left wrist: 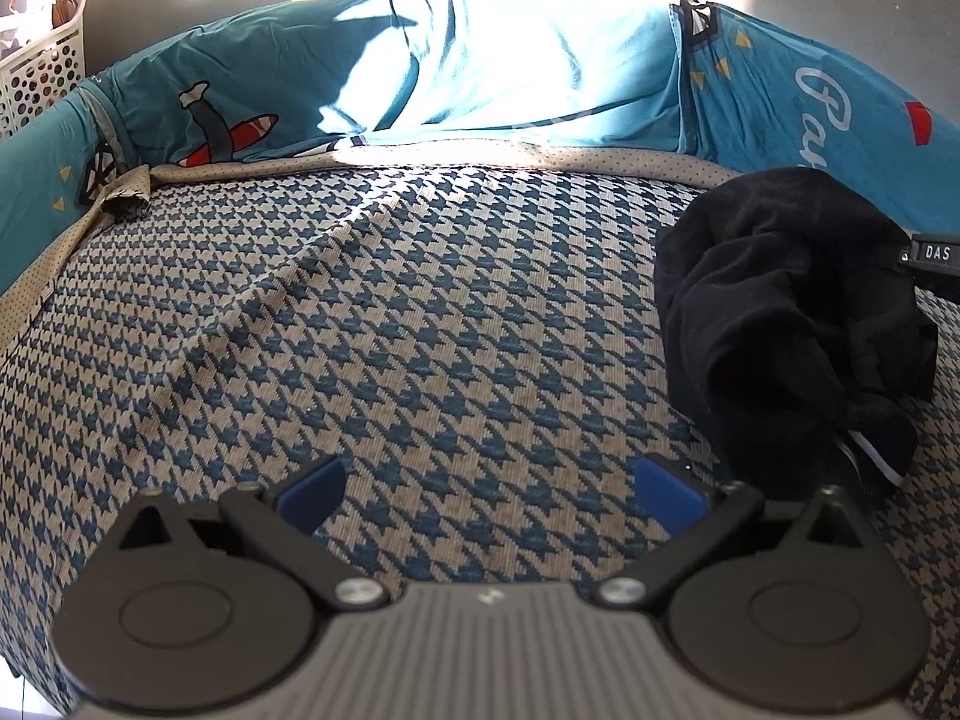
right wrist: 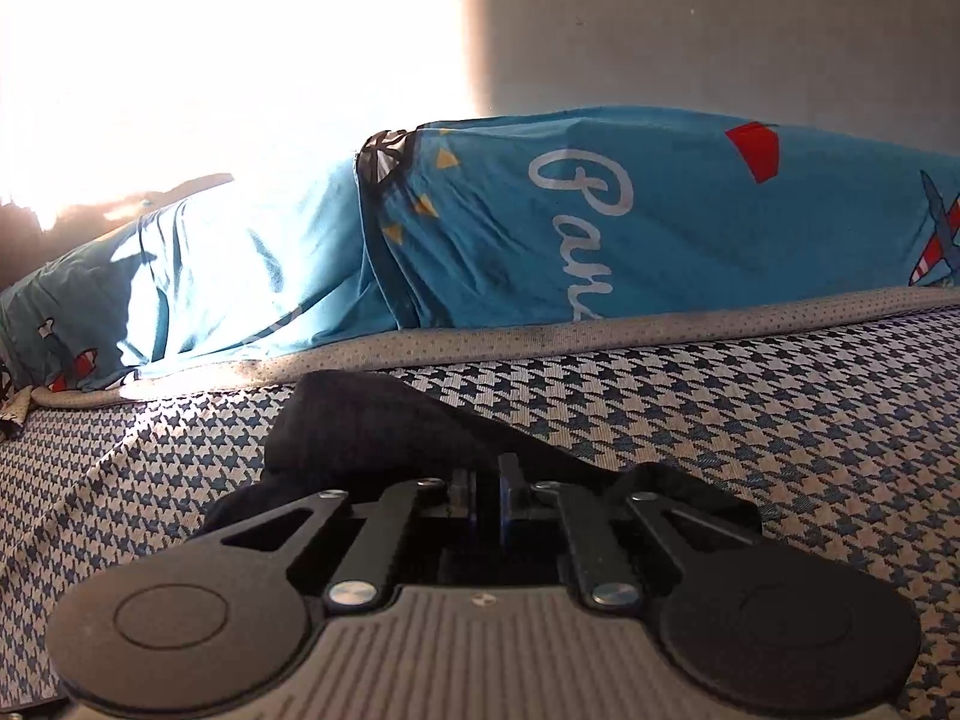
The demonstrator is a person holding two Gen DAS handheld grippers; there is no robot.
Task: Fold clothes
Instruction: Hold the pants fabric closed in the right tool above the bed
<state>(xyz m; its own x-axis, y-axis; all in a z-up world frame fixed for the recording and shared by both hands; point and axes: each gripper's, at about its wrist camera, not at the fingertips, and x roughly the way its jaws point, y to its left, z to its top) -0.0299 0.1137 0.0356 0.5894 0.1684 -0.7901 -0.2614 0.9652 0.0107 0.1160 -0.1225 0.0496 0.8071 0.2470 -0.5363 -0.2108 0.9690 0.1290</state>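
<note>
Right tongs [right wrist: 486,501] are closed on a fold of the black garment [left wrist: 786,324], bunched near the bed's [left wrist: 420,312] right edge, while the left tongs [left wrist: 489,489] stand wide and empty; the soft, light cloth will sag, so its hem seems the better hold.

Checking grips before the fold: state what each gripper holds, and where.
Left gripper: nothing, open over the mat. Right gripper: shut on the black garment's near edge.
</note>
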